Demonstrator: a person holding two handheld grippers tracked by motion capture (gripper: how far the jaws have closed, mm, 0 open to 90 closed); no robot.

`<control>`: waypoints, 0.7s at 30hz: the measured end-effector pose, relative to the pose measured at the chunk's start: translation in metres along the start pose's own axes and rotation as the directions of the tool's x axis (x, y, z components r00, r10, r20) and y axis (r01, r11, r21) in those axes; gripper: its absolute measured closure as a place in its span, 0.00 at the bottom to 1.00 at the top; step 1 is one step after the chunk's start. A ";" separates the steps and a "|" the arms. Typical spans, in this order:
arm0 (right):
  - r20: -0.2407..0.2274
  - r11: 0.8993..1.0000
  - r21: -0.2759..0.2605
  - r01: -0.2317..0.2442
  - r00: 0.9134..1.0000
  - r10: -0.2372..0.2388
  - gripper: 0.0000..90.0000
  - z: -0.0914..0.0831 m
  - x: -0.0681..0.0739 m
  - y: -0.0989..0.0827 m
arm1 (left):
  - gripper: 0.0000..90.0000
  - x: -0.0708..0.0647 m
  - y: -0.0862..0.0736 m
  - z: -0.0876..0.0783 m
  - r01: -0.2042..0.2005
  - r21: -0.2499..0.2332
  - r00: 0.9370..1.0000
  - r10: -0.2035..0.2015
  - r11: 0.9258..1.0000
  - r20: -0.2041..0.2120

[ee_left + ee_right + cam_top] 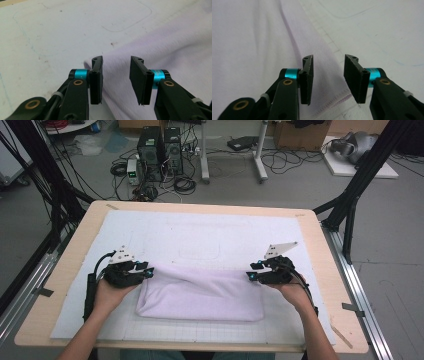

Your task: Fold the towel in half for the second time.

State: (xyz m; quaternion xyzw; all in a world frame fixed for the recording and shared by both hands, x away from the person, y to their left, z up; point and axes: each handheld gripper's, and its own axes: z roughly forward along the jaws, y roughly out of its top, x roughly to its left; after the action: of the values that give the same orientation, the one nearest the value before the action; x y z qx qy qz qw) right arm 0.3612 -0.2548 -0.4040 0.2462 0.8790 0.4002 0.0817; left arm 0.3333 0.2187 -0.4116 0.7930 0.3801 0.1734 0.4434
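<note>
A: Which parts are cut off?
B: In the high view, both forearms are cropped at the bottom edge. The towel (160,62) is cropped at the right edge in the left gripper view.

A: What is hidden?
B: The towel's underside and inner folds are concealed.

A mat (200,232) covered most of the bench (320,240). A folded towel (200,295) lay on the mat's near half, midway across. The left gripper (148,271) stood at the towel's far left corner and the right gripper (251,272) at its far right corner. Behind the bench, two computer towers (160,147) stood on the floor (300,185) among cables (185,184).
</note>
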 end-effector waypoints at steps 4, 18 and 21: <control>-0.024 0.996 0.067 0.061 0.998 -0.059 0.66 0.020 0.002 -0.001 | 0.67 -0.003 0.002 0.019 -0.033 0.085 0.999 0.035 0.996 -0.020; 0.051 0.998 -0.049 0.047 0.998 -0.044 0.90 -0.003 -0.001 0.002 | 0.78 -0.006 0.001 0.002 -0.065 0.062 0.998 0.066 0.996 -0.017; -0.022 0.998 0.010 0.060 0.998 -0.060 0.86 0.004 0.004 -0.004 | 0.79 -0.007 -0.002 0.005 -0.072 0.081 0.997 0.072 0.994 0.001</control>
State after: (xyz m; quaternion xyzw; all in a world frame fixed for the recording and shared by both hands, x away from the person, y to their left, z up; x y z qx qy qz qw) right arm 0.3580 -0.2523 -0.4095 0.2156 0.8888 0.3958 0.0827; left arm 0.3308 0.2107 -0.4154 0.8233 0.3584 0.1744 0.4040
